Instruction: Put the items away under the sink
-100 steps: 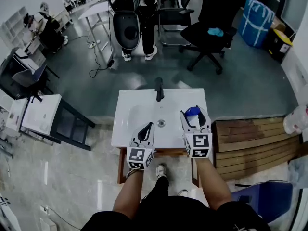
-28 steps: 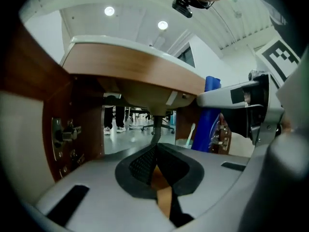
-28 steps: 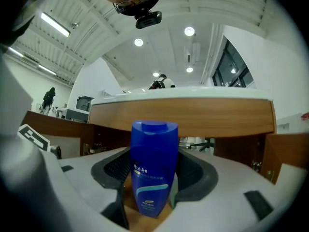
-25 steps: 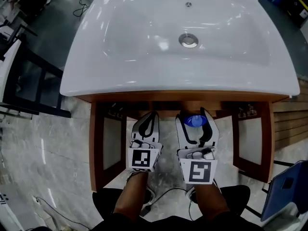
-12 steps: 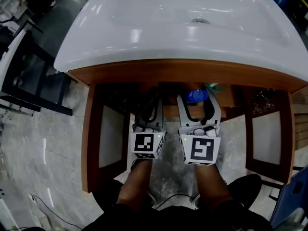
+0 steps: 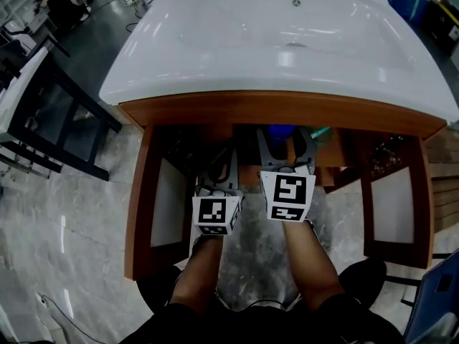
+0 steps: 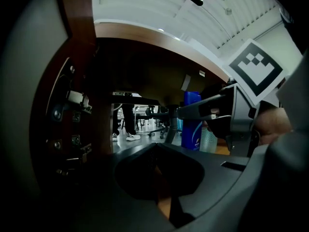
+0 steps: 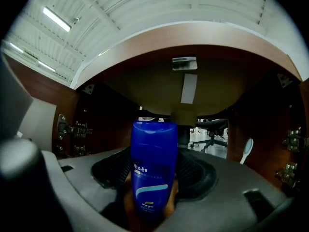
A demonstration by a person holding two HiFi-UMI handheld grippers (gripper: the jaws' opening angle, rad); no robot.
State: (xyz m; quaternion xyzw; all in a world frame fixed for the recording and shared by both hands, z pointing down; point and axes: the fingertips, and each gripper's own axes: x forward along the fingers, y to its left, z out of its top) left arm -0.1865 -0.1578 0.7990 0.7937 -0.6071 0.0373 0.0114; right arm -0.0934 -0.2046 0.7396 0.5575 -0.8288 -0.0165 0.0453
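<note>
Four seconds ago both grippers hung over the white ceramic sink basin [image 6: 215, 56], seen from standing height. A second ago they were low in front of the open brown wooden cabinet [image 6: 272, 110] beneath it. Now they reach in under its front rail. The right gripper [image 6: 285, 149] has gone in deeper, so the cap of the blue plastic bottle [image 6: 281, 130] sits in shadow under the rail.

The grip itself has not changed. The right gripper pinches the bottle [image 8: 153, 168] low on its body and holds it upright, with the dark underside of the basin above it. The left gripper [image 6: 222, 167] carries nothing; its jaws are pressed together at the tips [image 7: 155, 146].

The bottle is therefore inside the cabinet mouth but not put away, being held and not standing on anything. By the look of it, what remains is to set it down and let go. Metal door hinges [image 8: 72, 128] line the side walls, and a pale long-handled brush-like item [image 8: 246, 151] leans by the right wall, so the bottle should land apart from it.

The bottle's label carries a line of white characters above a pale curved stripe, with smaller print below, all too small to read. Each gripper's cube [image 6: 286, 194] shows only black-and-white square patterns, no words.
</note>
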